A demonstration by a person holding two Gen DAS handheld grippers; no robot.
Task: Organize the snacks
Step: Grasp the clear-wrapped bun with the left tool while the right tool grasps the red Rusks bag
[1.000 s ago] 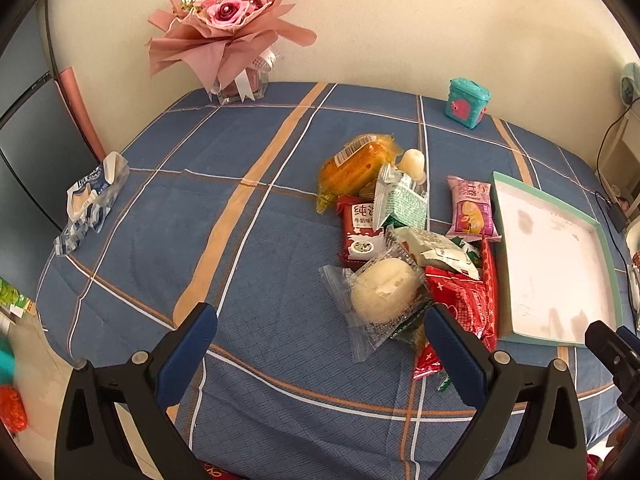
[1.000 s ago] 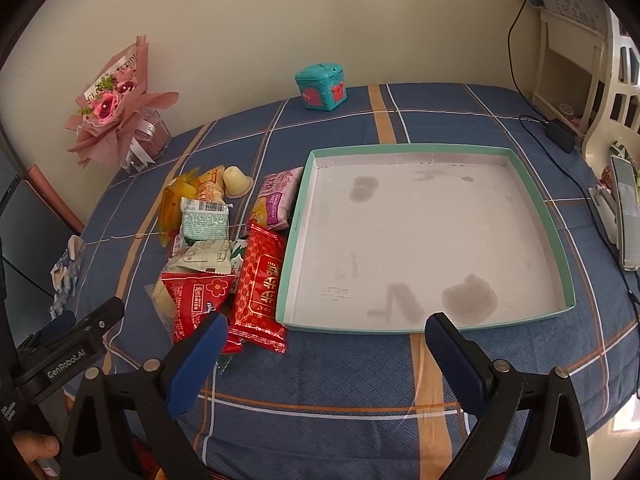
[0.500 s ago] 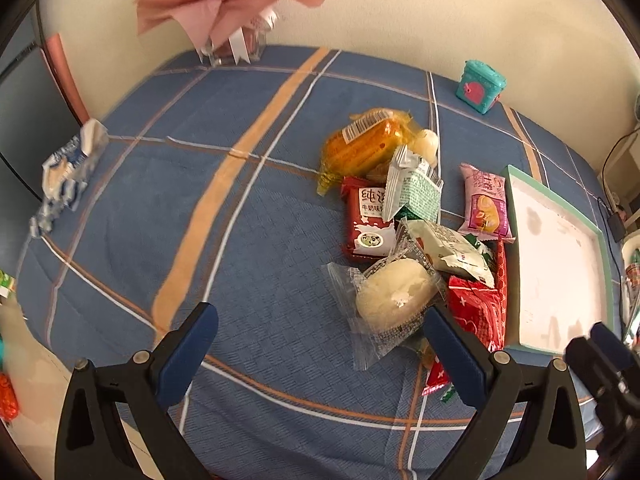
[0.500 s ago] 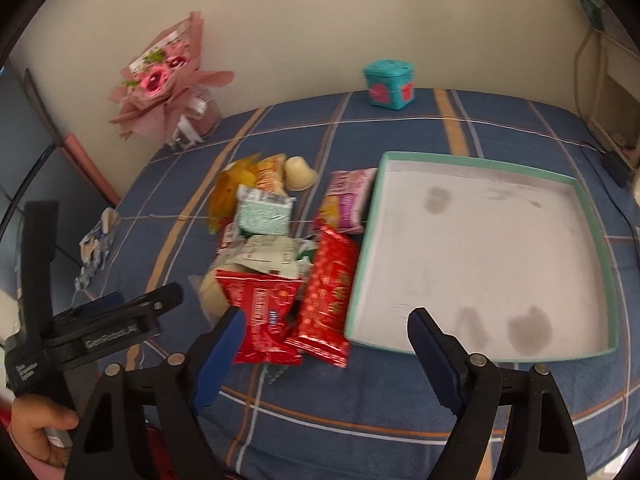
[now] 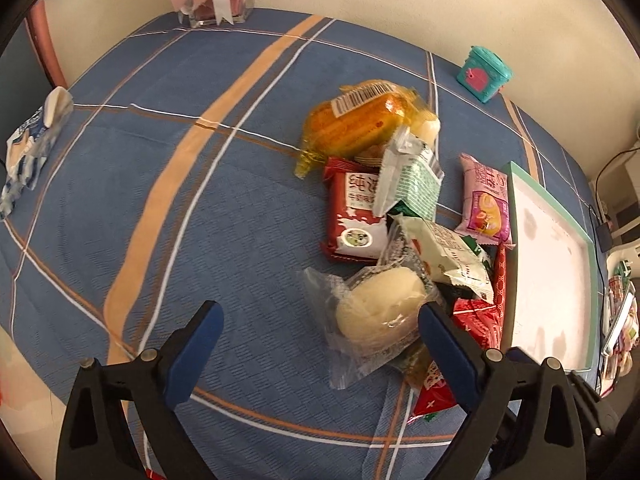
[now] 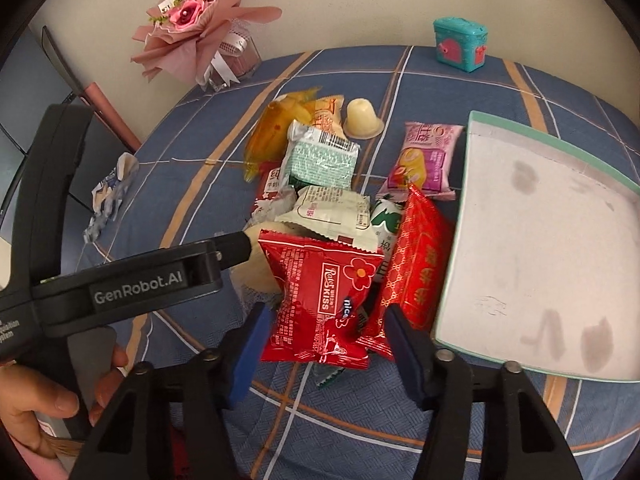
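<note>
Both grippers have dropped closer to the snack pile since the earlier frames, and the right gripper point(image 6: 324, 336) has just been narrowing, its jaws now standing on either side of the lower end of a red Rose Kiss packet point(image 6: 320, 300); whether the pads press on it cannot be told. Going left to right on the blue plaid surface point(image 5: 224, 240): a crumpled blue-and-white wrapper point(image 5: 32, 148) lies at the far left edge, and a pink bouquet point(image 6: 192, 32) stands at the back by the wall. The left gripper point(image 5: 320, 344) has its jaws wide apart with nothing between them, its right finger just beside a clear bag holding a pale round bun point(image 5: 376, 312). Behind the bun sit an orange corn pack point(image 5: 356, 124), a red milk-candy pack point(image 5: 352, 216), a mint-green sachet point(image 5: 412, 176) and a pale green-white packet point(image 5: 444, 256), all overlapping in one heap. A small jelly cup point(image 6: 362, 118) stands at the heap's far side. A long red patterned pack point(image 6: 416, 256) lies along the tray's left edge, with a pink cake pack point(image 6: 424, 160) beyond it. The teal-rimmed white tray point(image 6: 460, 220) holds no snacks, and a teal toy box point(image 6: 460, 44) sits near the wall. A hand point(image 6: 48, 404) grips the left gripper's handle.
</note>
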